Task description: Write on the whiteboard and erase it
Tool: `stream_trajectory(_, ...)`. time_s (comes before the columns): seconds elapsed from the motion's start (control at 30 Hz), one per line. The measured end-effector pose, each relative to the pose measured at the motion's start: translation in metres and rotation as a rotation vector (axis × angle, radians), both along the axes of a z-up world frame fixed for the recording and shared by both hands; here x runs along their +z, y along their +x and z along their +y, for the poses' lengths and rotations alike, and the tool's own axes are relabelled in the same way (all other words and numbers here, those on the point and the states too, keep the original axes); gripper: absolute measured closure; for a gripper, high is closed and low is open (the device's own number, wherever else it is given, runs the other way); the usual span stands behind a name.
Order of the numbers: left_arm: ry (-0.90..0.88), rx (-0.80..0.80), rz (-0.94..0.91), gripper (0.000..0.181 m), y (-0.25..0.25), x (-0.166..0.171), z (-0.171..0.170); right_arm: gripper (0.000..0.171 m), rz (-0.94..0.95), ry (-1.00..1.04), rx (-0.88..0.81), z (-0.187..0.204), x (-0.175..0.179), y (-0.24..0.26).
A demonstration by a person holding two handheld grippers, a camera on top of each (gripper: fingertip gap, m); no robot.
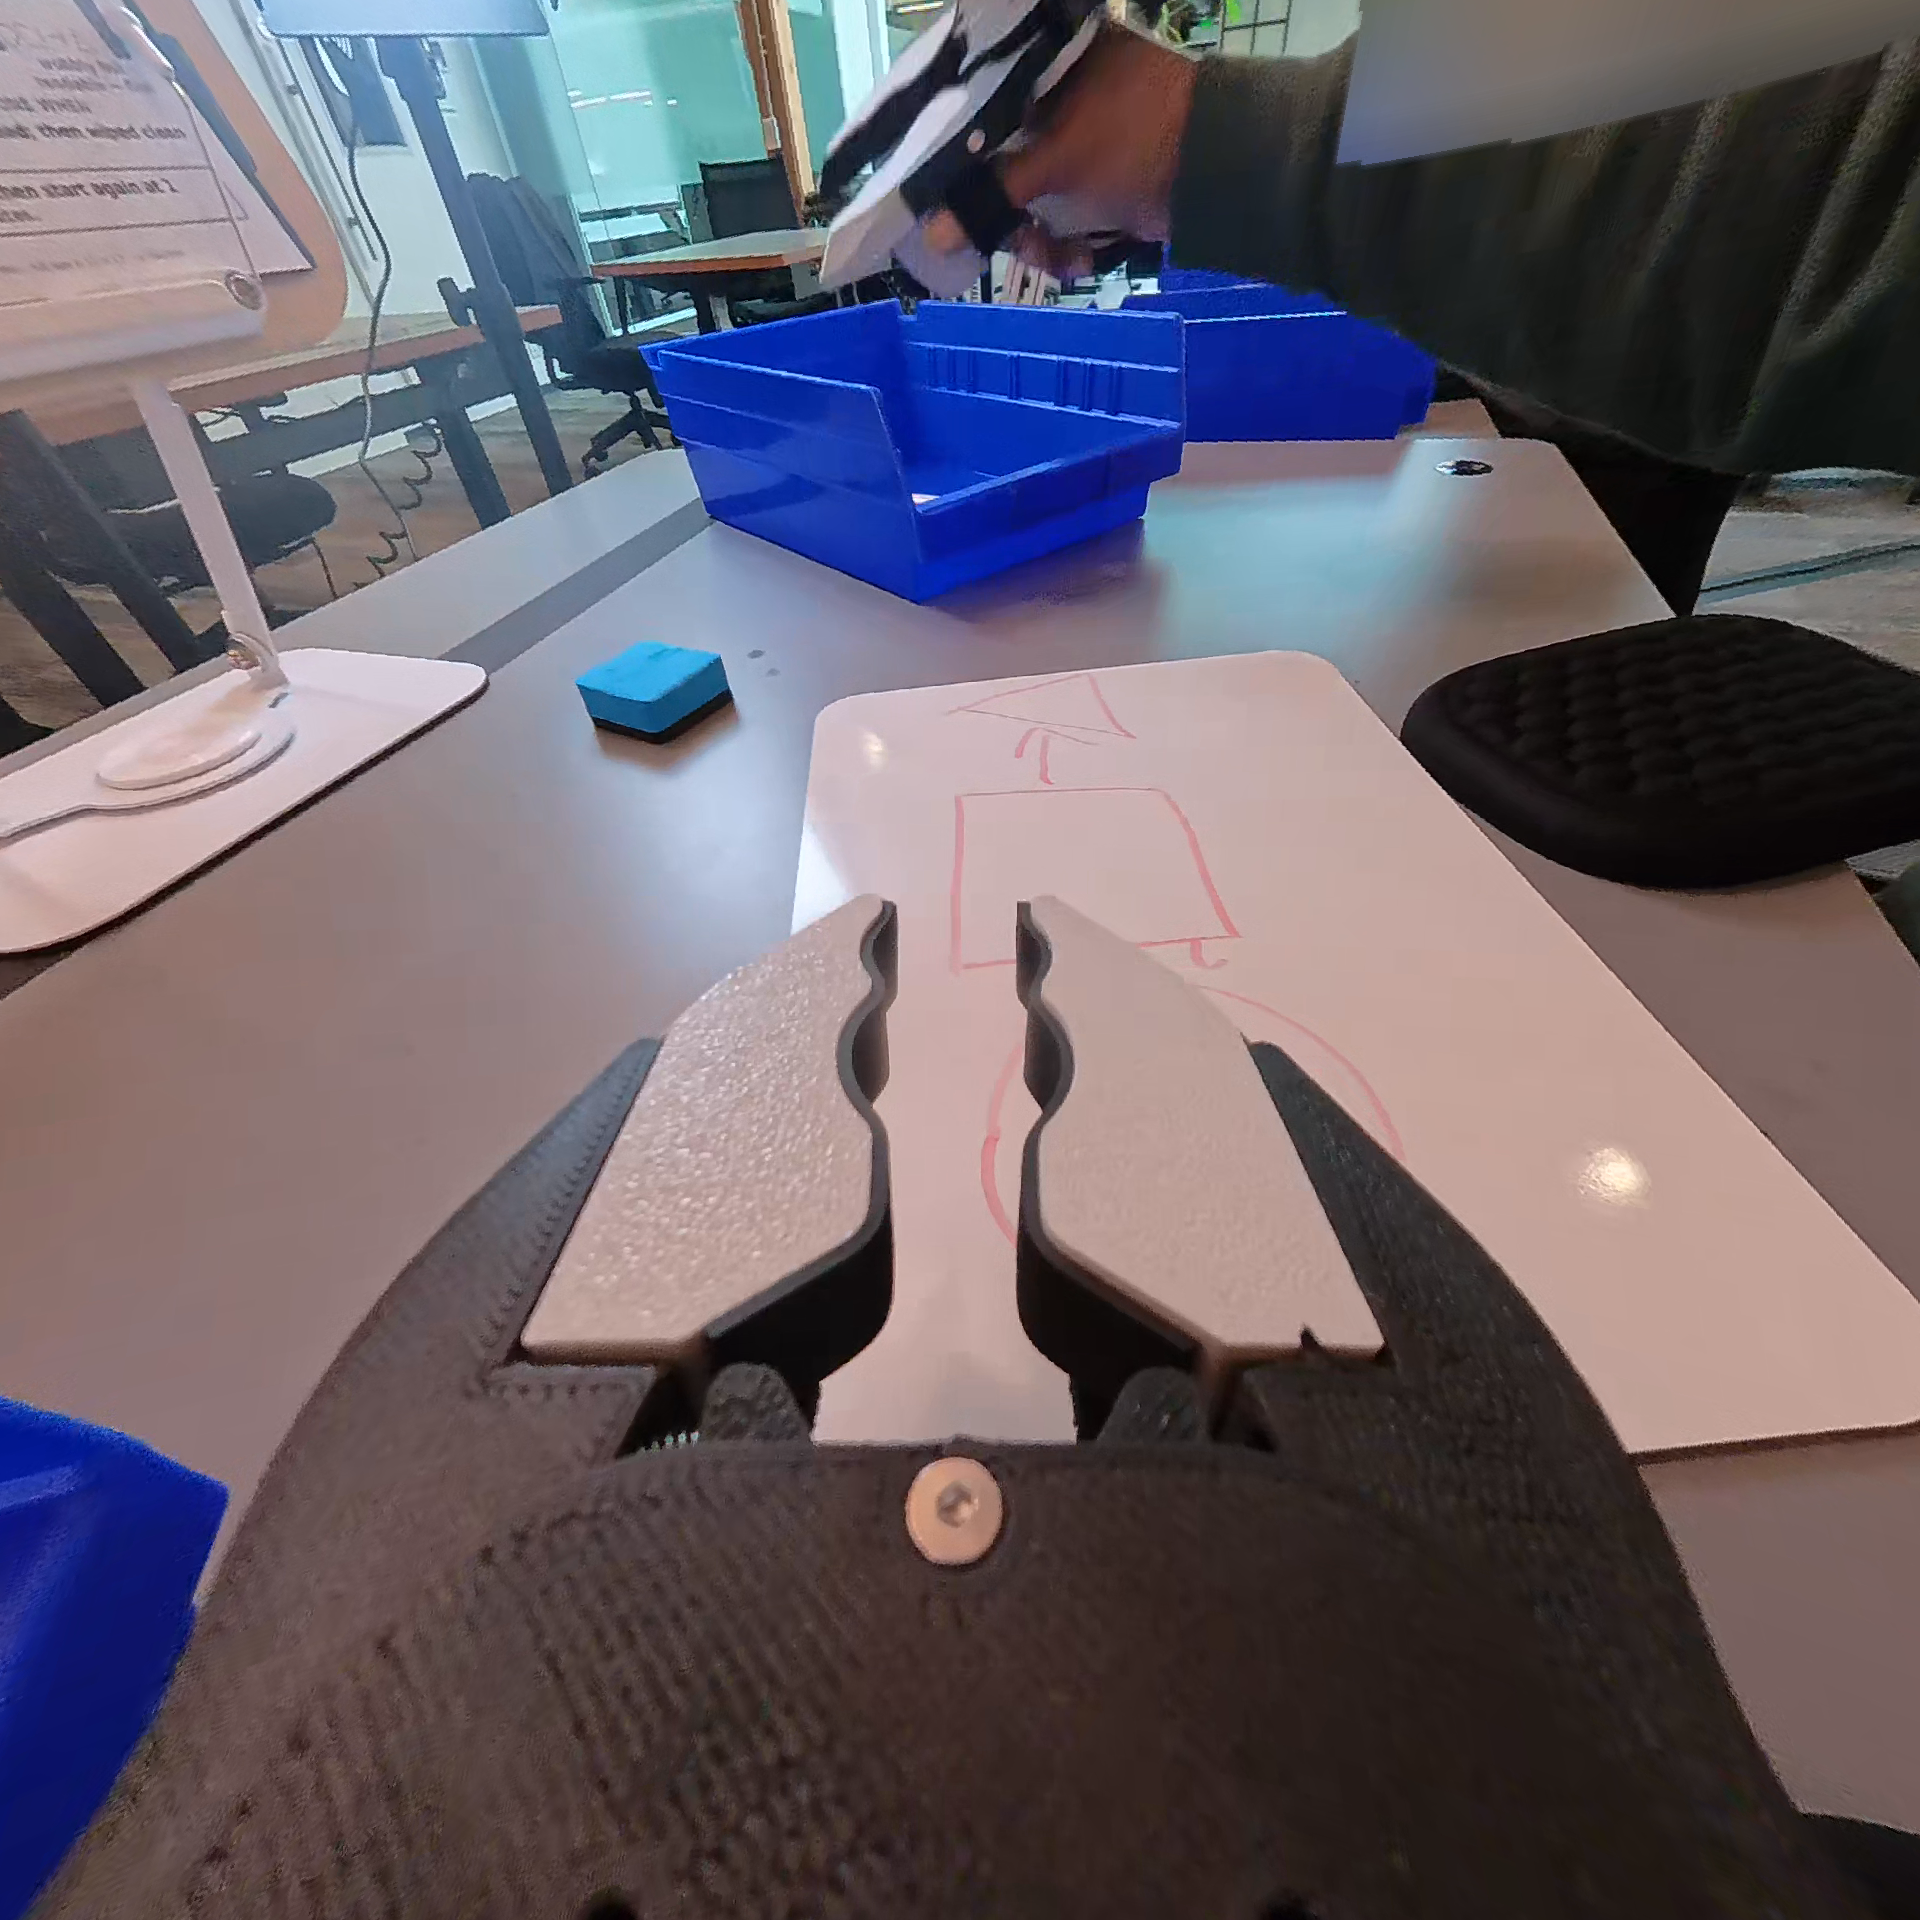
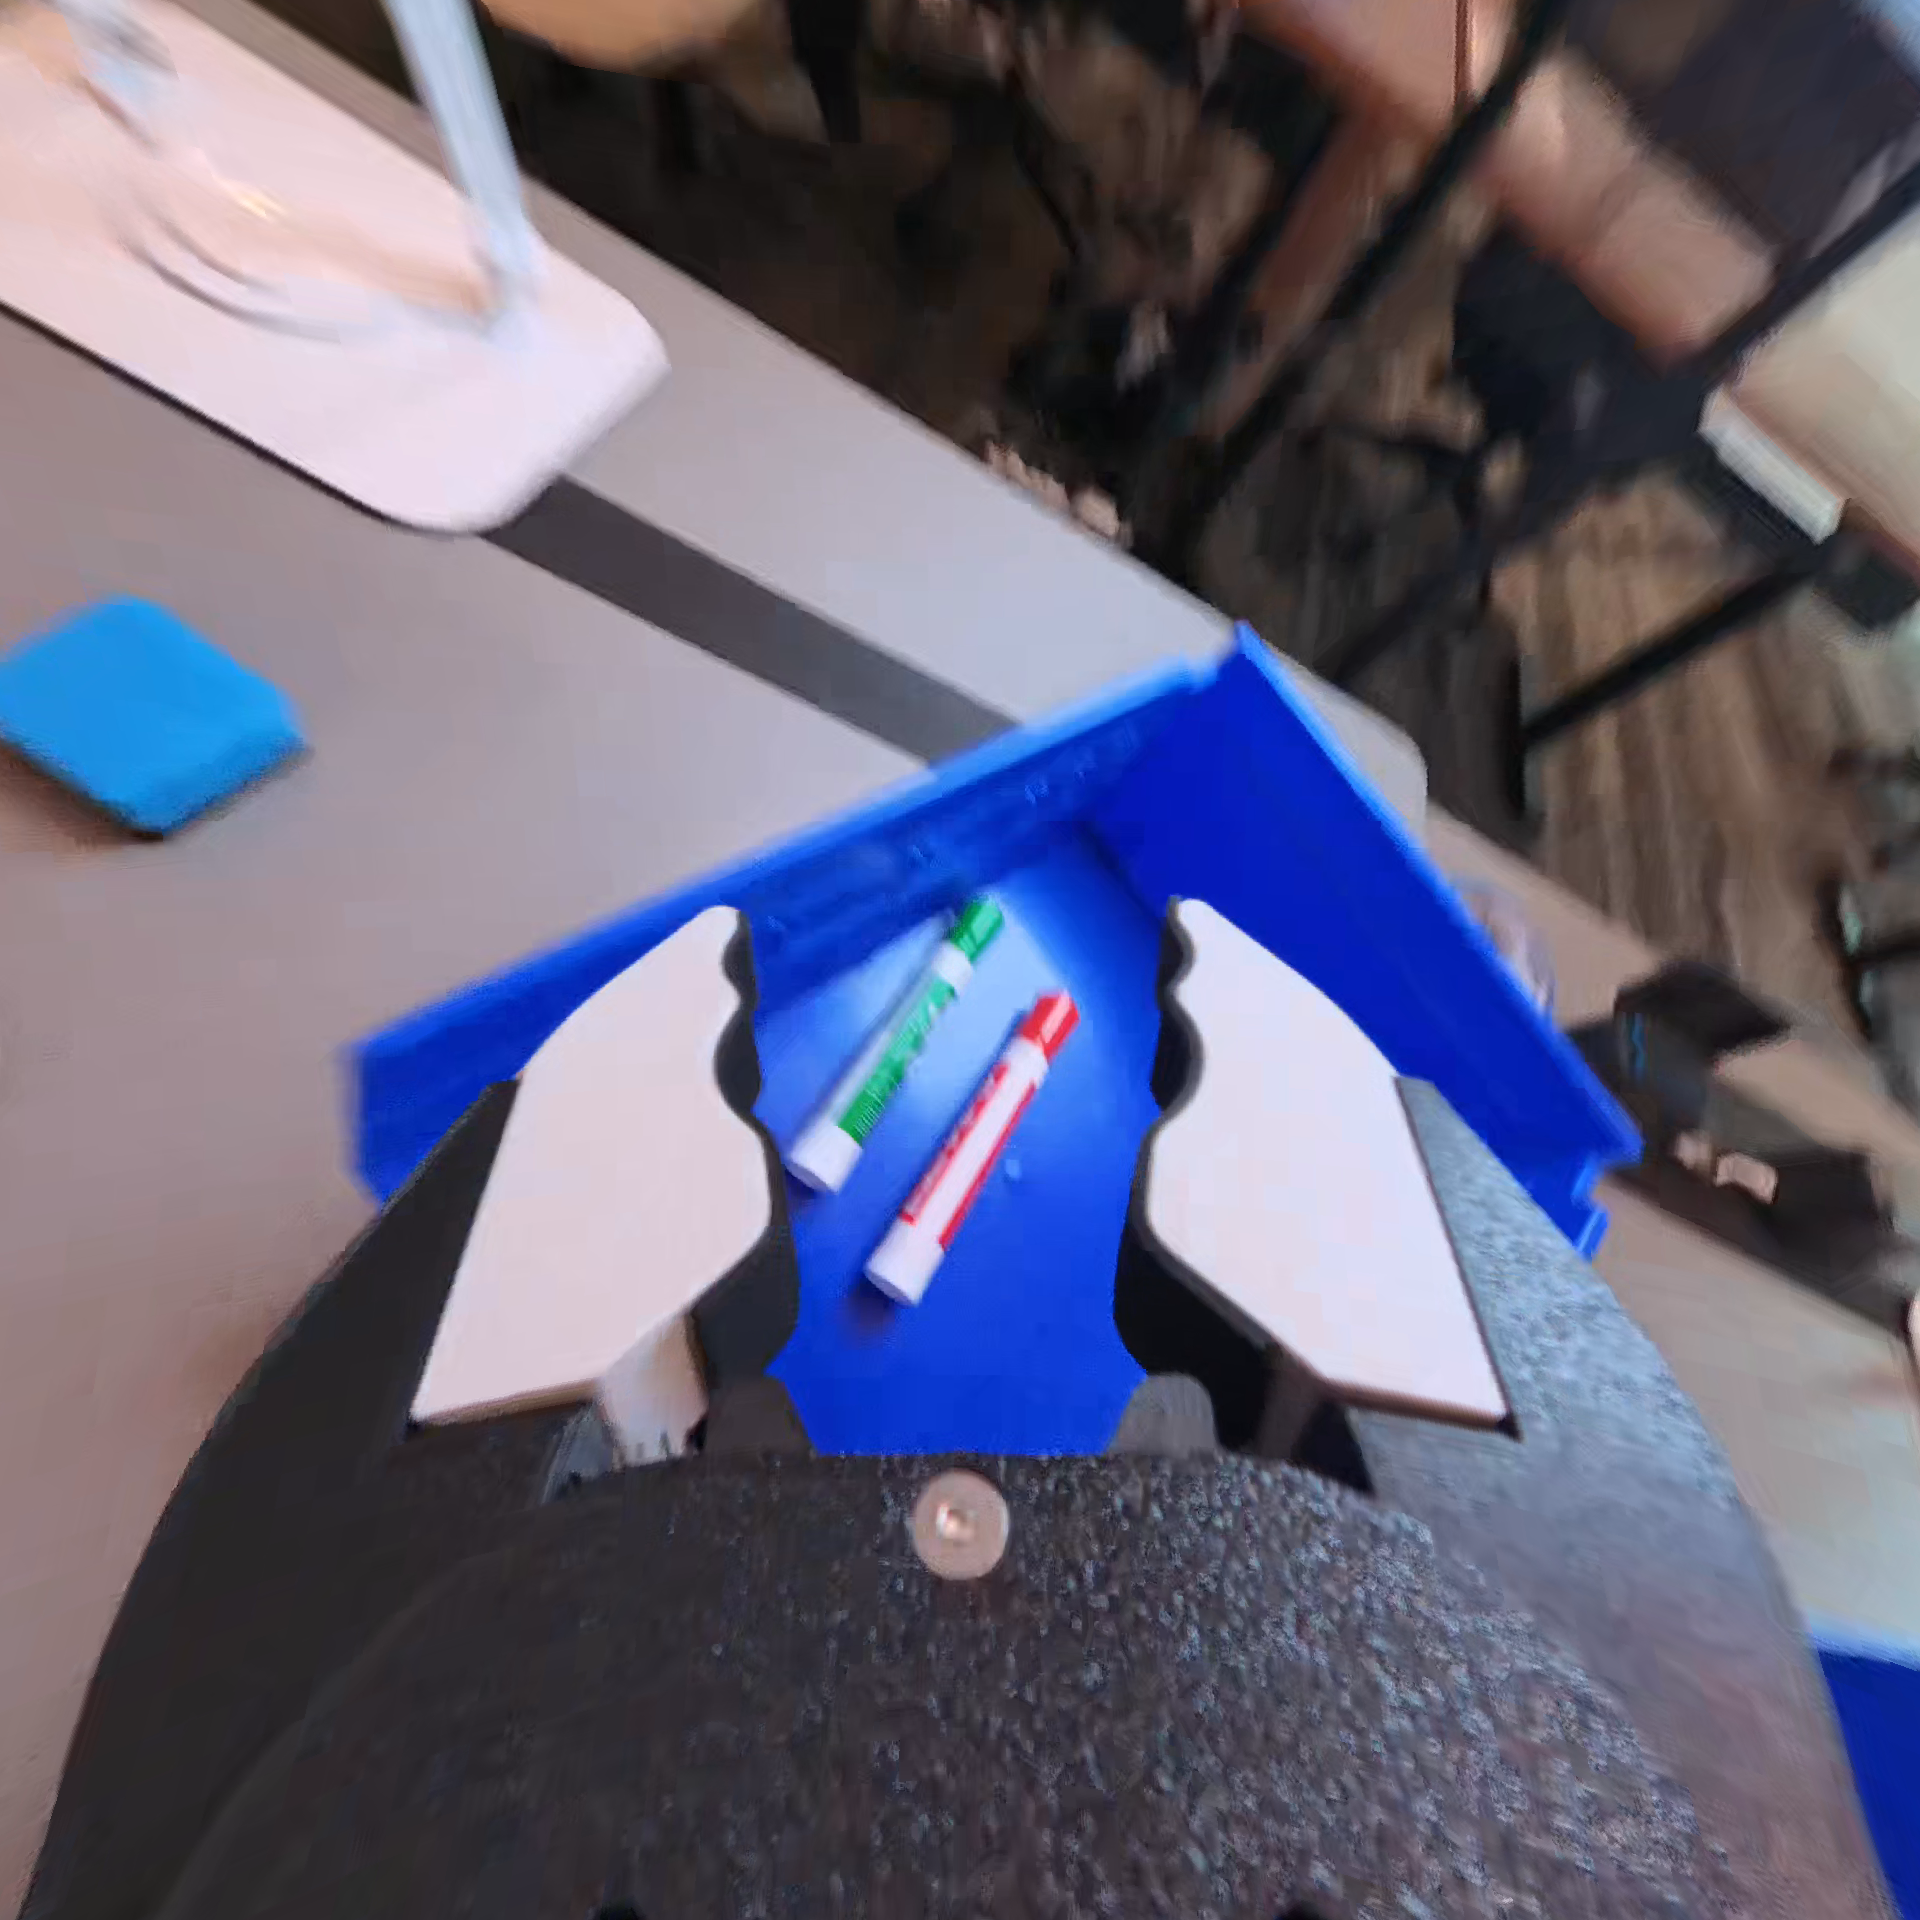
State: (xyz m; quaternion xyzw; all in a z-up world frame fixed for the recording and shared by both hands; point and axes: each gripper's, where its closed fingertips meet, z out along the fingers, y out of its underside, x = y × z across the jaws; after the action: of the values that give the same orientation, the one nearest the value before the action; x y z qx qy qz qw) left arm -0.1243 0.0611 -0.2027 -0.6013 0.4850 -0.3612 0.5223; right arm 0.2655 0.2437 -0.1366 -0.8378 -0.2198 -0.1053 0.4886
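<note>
In the left wrist view, the left gripper [image 1: 956,925] hung slightly parted and empty over the whiteboard [image 1: 1351,987], which bore red shapes; a blue eraser [image 1: 652,686] lay nearby. In the right wrist view, the right gripper [image 2: 956,925] gaped wide, empty, above a blue bin [image 2: 1247,831] holding a green marker [image 2: 899,1044] and a red marker [image 2: 971,1143].

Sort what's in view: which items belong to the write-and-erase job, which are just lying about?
Job items:
- whiteboard, red shapes drawn on it
- blue eraser on the table beside it
- red marker and green marker in the blue bin

Bystanders:
- white stand
- black cushion
- second blue bin behind
</note>
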Motion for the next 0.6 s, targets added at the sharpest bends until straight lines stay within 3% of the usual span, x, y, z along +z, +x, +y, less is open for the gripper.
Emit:
stream_trajectory(0.1, 0.002, 0.015, -0.009, 0.162, -0.002, 0.001, 0.004, 0.15, -0.035, 0.161, 0.242, -0.024, 0.039, -0.07)
stream_trajectory(0.17, -0.001, 0.016, -0.012, 0.166, -0.003, 0.001, 0.004, 0.165, -0.02, 0.196, 0.411, -0.043, 0.047, -0.121)
stream_trajectory(0.27, 0.005, 0.026, -0.016, 0.169, -0.005, 0.003, 0.006, 0.168, -0.003, 0.154, 0.572, -0.06, 0.035, -0.181)
stream_trajectory(0.43, 0.024, 0.049, -0.009, 0.172, -0.008, 0.003, 0.01, 0.137, -0.079, -0.107, 0.644, -0.042, -0.038, -0.223)
stream_trajectory(0.53, 0.028, 0.052, 0.004, 0.172, -0.009, 0.001, 0.012, 0.103, -0.12, -0.348, 0.597, -0.014, -0.088, -0.218)
stream_trajectory(0.6, 0.025, 0.053, 0.004, 0.17, -0.01, 0.0, 0.013, 0.094, -0.148, -0.461, 0.569, 0.005, -0.108, -0.211)
